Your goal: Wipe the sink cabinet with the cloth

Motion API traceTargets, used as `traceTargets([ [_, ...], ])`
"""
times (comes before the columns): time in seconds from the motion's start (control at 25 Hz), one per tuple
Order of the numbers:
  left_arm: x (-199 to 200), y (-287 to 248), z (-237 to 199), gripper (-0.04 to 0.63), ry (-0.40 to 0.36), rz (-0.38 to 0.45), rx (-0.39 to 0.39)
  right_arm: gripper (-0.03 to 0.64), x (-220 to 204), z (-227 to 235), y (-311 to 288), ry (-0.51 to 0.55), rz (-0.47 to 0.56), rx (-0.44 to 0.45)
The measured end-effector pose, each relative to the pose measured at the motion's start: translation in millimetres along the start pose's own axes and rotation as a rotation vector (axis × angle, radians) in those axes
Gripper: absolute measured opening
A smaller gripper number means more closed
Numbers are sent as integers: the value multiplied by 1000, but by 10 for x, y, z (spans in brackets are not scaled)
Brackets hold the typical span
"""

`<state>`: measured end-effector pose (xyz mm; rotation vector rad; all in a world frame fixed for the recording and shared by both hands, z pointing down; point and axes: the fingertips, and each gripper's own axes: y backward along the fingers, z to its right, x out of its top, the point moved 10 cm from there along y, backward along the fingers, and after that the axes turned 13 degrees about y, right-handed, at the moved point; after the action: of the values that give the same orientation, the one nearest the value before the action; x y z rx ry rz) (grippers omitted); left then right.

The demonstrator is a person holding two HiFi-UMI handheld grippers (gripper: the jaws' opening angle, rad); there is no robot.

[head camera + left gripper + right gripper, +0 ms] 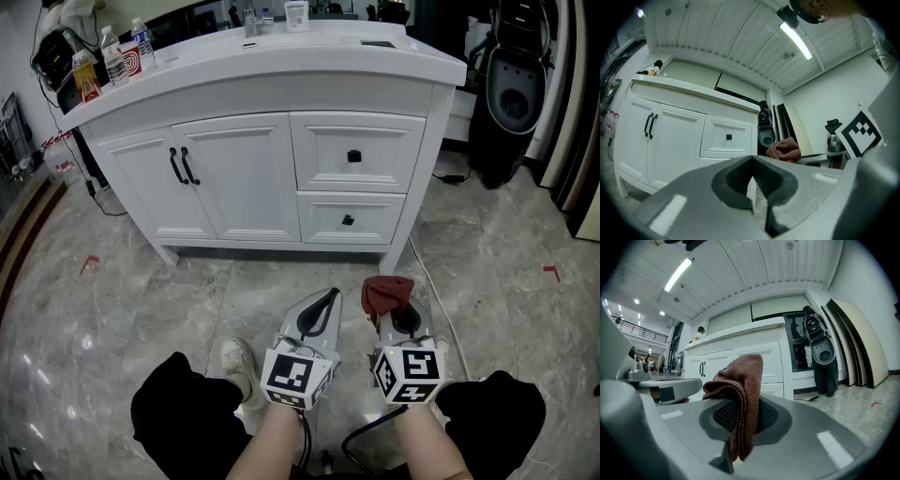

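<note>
Cabinet (pixel 248 178): white, spans upper half of head view. L gripper (pixel 322 309), lower centre: jaws pressed together, nothing btwn them. R gripper (pixel 401 319), just right of it: jaws pinch brown cloth (pixel 385 292), bunched above the tips, w/ folded edge hanging down btwn jaws in right gripper view. Both grippers low over grey marble floor (pixel 141 309), well apart from cabinet front. Bottles (pixel 117 58) on countertop (pixel 309 42), upper left.

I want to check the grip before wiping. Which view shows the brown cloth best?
The right gripper view: the cloth fills the centre, folded and pinched in the right hand-held gripper. The head view shows the cloth small, from above; the left gripper view shows only a bunched part.
</note>
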<state>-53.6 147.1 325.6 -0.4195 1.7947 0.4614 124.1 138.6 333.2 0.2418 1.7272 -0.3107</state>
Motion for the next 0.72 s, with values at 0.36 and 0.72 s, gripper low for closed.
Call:
traceTargets([
  [0.36,-9,-11,-4,0,3,-2,-1,78,-15,7,-12,1,-5,0],
  [0.72,-31,-41,-45,0,15,4,3,80,-95,25,-44,-53,-15,-21],
])
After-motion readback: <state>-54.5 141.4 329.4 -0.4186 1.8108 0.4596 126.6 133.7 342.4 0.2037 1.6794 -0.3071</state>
